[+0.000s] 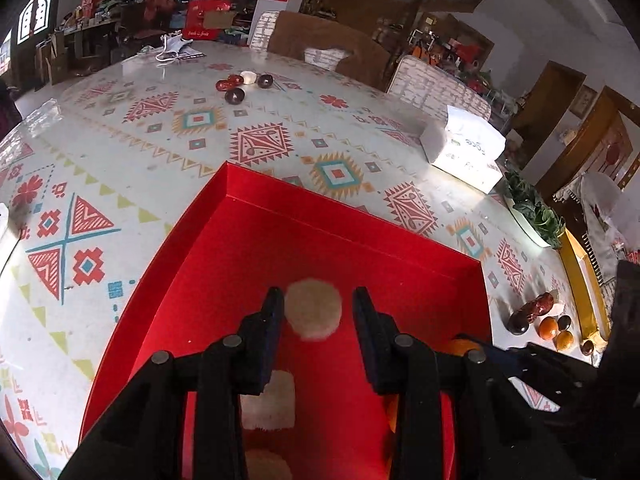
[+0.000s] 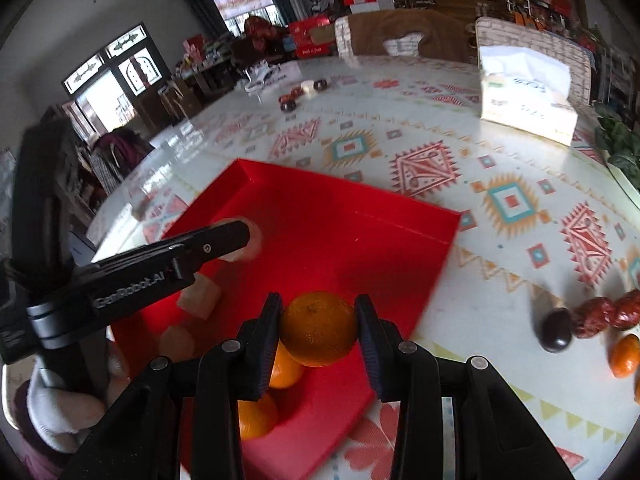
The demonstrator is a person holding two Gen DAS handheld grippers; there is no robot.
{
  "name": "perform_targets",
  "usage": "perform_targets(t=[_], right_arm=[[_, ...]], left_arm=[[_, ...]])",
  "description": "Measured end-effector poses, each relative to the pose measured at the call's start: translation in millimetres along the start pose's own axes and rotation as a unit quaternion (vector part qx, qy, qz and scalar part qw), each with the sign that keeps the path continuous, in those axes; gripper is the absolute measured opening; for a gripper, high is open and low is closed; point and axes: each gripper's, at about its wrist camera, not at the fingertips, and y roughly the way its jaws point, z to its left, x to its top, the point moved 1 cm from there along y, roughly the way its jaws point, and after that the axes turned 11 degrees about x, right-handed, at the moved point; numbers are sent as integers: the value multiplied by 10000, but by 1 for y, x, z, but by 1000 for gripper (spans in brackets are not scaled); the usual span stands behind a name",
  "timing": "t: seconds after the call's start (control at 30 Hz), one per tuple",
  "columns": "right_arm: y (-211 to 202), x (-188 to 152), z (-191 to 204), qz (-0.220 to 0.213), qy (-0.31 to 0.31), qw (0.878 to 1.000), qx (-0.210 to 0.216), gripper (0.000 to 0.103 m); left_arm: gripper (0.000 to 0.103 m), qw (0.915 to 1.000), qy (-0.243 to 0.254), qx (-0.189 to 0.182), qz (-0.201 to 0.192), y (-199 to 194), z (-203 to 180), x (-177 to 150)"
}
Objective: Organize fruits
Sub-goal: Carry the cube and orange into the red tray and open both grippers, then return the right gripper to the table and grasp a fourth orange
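A red tray (image 1: 320, 240) lies on the patterned table; it also shows in the right wrist view (image 2: 352, 220). My left gripper (image 1: 318, 312) is over the tray, jaws apart around a round beige piece (image 1: 314, 308), with a gap on the right side. More beige pieces (image 1: 270, 404) lie below it. My right gripper (image 2: 318, 328) is shut on an orange (image 2: 318, 328) above the tray's near corner. Two more oranges (image 2: 284, 368) lie in the tray beneath it. The left gripper's finger (image 2: 224, 238) shows at the left.
Dark plums, red dates and oranges (image 2: 584, 320) lie on the table right of the tray, also in the left wrist view (image 1: 540, 320). Another small fruit group (image 1: 240, 86) lies far across the table. A tissue box (image 1: 464, 148) and a leafy plant (image 1: 532, 208) stand at the right.
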Motion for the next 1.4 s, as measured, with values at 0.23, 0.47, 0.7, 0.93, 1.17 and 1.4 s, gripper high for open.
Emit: perform_targets(t=[0.23, 0.47, 0.7, 0.93, 1.17, 1.4], right_arm=[[10, -1, 4, 37, -33, 10000, 19, 42], [-20, 5, 10, -385, -78, 9990, 201, 62], [-86, -4, -16, -996, 170, 9949, -45, 69], [-175, -38, -70, -1711, 461, 9797, -940, 77], [-257, -83, -158, -2018, 1416, 9542, -1694, 78], [-254, -111, -202, -1562, 1888, 9566, -1580, 78]], left_arm=[[44, 9995, -236, -147, -136, -14, 7, 1], [57, 9972, -429, -271, -546, -57, 9, -2], [72, 9944, -383, -678, -719, -92, -15, -16], [73, 9908, -159, -1206, -600, -100, -69, -37], [73, 9884, 227, -1462, -342, -89, -129, -57], [73, 9879, 609, -1423, -71, -71, -175, -78]])
